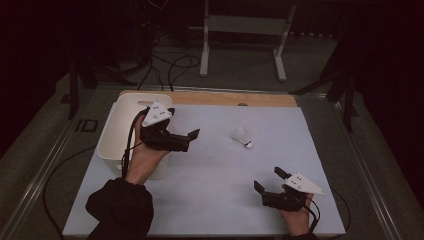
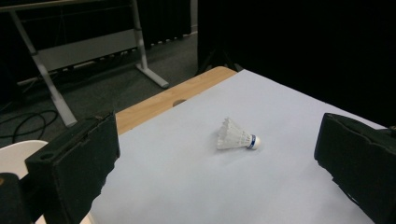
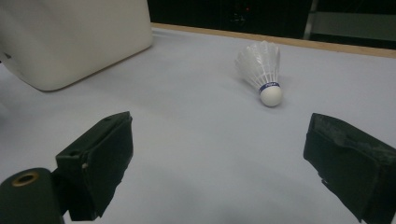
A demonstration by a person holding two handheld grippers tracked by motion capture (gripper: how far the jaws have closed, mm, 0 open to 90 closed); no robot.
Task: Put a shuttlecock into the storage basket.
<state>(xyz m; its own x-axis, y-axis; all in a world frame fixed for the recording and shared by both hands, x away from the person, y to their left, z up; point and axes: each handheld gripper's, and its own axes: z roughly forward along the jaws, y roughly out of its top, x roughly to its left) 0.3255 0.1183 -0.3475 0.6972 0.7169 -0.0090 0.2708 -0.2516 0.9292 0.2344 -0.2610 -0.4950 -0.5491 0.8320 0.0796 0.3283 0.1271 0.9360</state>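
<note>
A white feather shuttlecock [image 1: 243, 137] with a blue band lies on its side on the pale mat [image 1: 215, 170], right of centre. In the left gripper view the shuttlecock [image 2: 236, 136] lies ahead between the wide-apart jaws. My left gripper [image 1: 182, 123] is open and empty, held over the right rim of a white bin [image 1: 117, 132]. Near the front right of the mat, my right gripper [image 1: 270, 180] is also open and empty. It points toward the shuttlecock [image 3: 262, 70], which lies well ahead of its jaws.
The bin [image 3: 74, 37] stands at the mat's left side. A wooden table edge [image 1: 230, 98] runs along the back. Beyond it are a metal frame stand [image 1: 245, 30] and cables on the floor. A dark sleeve [image 1: 120, 210] enters at the bottom left.
</note>
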